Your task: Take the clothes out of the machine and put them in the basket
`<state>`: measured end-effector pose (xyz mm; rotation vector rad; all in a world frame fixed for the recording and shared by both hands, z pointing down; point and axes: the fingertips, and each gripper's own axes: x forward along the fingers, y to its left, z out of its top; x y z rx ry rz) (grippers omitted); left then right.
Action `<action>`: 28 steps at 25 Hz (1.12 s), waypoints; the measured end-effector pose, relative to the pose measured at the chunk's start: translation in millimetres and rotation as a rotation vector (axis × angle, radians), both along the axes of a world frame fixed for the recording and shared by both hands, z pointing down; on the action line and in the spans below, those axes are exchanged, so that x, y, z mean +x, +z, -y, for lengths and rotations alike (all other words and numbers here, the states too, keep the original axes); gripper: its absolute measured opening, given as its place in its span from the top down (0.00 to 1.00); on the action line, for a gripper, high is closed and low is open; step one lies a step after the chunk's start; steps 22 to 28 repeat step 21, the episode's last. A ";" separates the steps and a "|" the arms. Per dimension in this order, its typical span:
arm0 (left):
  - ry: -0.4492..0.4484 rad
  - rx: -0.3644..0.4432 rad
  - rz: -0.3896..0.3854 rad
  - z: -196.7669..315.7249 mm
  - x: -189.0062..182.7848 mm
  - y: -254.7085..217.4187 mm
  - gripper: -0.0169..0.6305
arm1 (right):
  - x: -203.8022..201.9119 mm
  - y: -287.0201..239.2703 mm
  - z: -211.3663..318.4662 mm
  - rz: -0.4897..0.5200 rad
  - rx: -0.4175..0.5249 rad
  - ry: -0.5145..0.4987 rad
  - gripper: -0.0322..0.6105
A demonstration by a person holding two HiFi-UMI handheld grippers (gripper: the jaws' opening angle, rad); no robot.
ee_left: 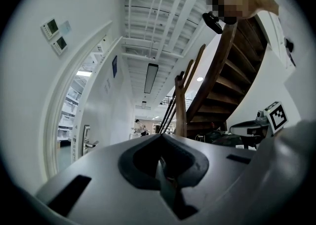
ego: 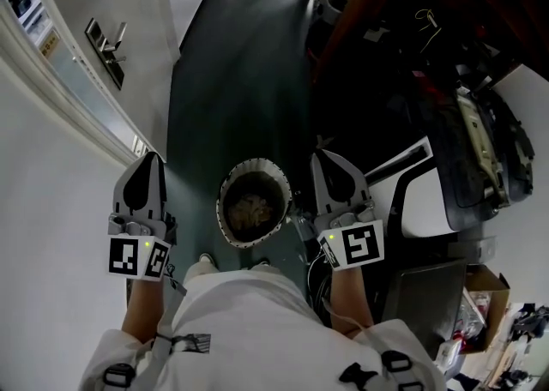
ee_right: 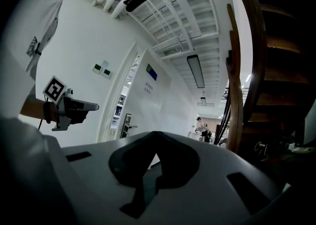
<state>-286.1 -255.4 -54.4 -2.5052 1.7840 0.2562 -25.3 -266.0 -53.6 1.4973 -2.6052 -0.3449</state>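
Note:
In the head view a round basket [ego: 225, 219] with a pale rim stands on the dark floor just ahead of the person's feet. Crumpled light clothes [ego: 252, 209] lie inside it. My left gripper [ego: 150, 158] is held level to the basket's left, jaws closed to a point with nothing in them. My right gripper [ego: 319, 156] is held level to the basket's right, its jaws also together and empty. The left gripper view shows its own tips [ee_left: 162, 137] meeting, and the right gripper view shows its tips [ee_right: 155, 134] meeting too. Both point down a white corridor.
A white and black machine [ego: 422, 196] stands close on the right, with dark bags above it. A wooden staircase [ee_left: 222, 86] rises on the right. A white wall and a door with a handle [ego: 106, 43] run along the left. A cardboard box [ego: 485, 283] sits at lower right.

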 end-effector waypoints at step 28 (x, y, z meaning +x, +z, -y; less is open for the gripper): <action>0.015 0.034 -0.004 -20.9 -5.2 -7.4 0.95 | -11.9 -4.7 -23.1 -0.009 0.019 0.000 0.93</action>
